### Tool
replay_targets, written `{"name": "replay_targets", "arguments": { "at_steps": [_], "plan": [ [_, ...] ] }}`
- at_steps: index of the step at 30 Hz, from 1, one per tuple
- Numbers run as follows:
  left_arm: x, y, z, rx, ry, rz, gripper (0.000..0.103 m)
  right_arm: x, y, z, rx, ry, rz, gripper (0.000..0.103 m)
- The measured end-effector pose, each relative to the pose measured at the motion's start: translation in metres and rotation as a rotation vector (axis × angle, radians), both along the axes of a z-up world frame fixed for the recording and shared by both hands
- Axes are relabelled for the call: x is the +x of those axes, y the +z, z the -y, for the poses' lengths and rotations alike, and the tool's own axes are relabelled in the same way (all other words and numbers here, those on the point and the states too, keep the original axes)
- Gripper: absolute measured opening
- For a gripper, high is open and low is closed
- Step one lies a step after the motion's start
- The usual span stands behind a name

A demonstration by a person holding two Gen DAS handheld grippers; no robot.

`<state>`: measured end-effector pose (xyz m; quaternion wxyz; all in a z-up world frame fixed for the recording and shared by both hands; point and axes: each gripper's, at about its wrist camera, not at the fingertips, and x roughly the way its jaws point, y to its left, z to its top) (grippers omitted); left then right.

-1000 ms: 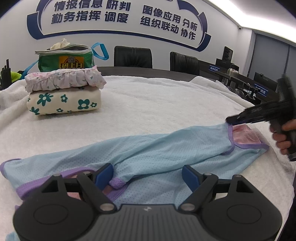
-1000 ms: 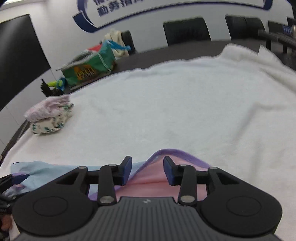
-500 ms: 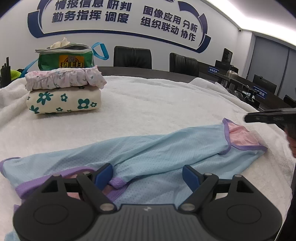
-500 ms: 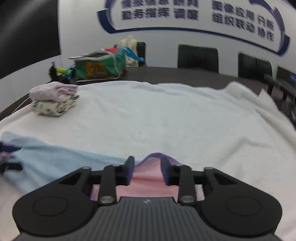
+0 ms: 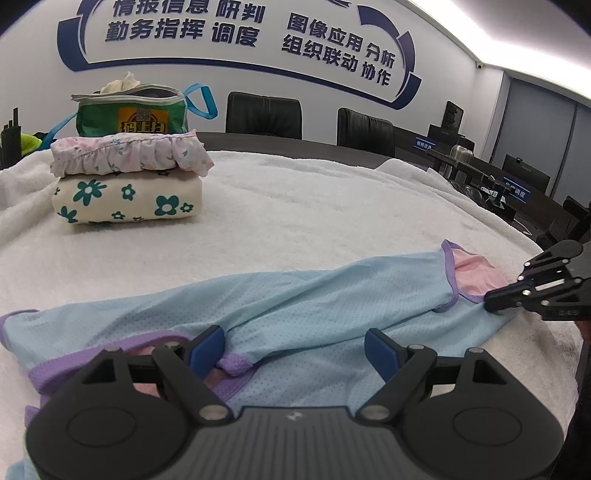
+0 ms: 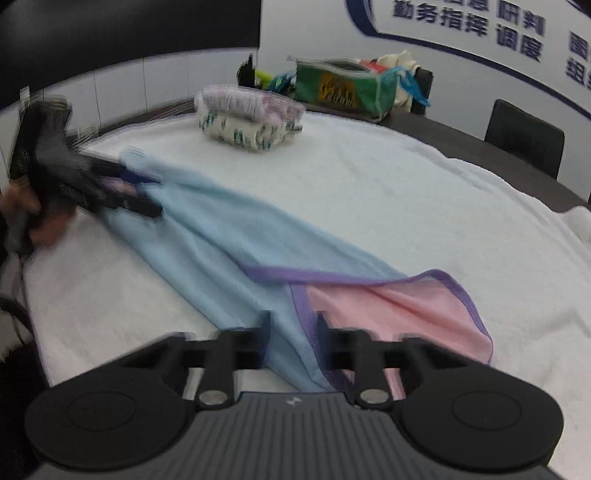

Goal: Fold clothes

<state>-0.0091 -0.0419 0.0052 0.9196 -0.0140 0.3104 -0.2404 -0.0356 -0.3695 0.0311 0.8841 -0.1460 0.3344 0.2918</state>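
Blue garment point(image 5: 295, 306) stretched between left gripper point(image 5: 294, 349), right gripper point(image 6: 291, 332).

Even, bright indoor light; source is a ceiling strip point(image 5: 517, 40) top right in left view, blown out white. Shadows soft, faint under the folded stack point(image 5: 125, 184). Left view sharp. Right view motion-blurred throughout, worst at left edge where the left gripper point(image 6: 122, 192) smears and shows jagged tearing. Heavy fisheye: wall lettering point(image 5: 251, 33) bows, corners vignette to black. No glare on the towel point(image 5: 295, 229).
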Motion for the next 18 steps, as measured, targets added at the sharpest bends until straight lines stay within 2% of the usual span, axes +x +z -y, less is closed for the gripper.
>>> {"name": "replay_targets", "arguments": {
  "at_steps": [2,4,7,10,13,15,18],
  "plan": [
    [0.0,0.0,0.0,0.0,0.002,0.002,0.082,0.002,-0.001,0.003,0.007,-0.015,0.028,0.0],
    [-0.001,0.001,0.0,0.001,0.004,0.003,0.082,0.002,-0.003,0.0,-0.032,-0.039,0.078,0.0],
    [-0.001,0.001,0.0,0.001,0.007,0.006,0.082,0.002,-0.013,-0.01,-0.1,-0.043,0.092,0.0],
    [-0.002,0.002,0.0,0.001,0.01,0.008,0.082,-0.005,-0.008,-0.01,-0.122,-0.087,0.149,0.005],
    [-0.002,0.002,-0.001,0.002,0.014,0.011,0.082,-0.015,0.003,0.005,-0.05,-0.133,0.175,0.011],
    [-0.002,0.003,-0.001,0.002,0.016,0.012,0.082,-0.022,0.007,0.013,-0.007,-0.145,0.184,0.023],
    [-0.014,0.007,-0.027,-0.006,0.079,0.002,0.08,-0.029,0.009,0.015,0.016,-0.171,0.194,0.025]
  ]
}}
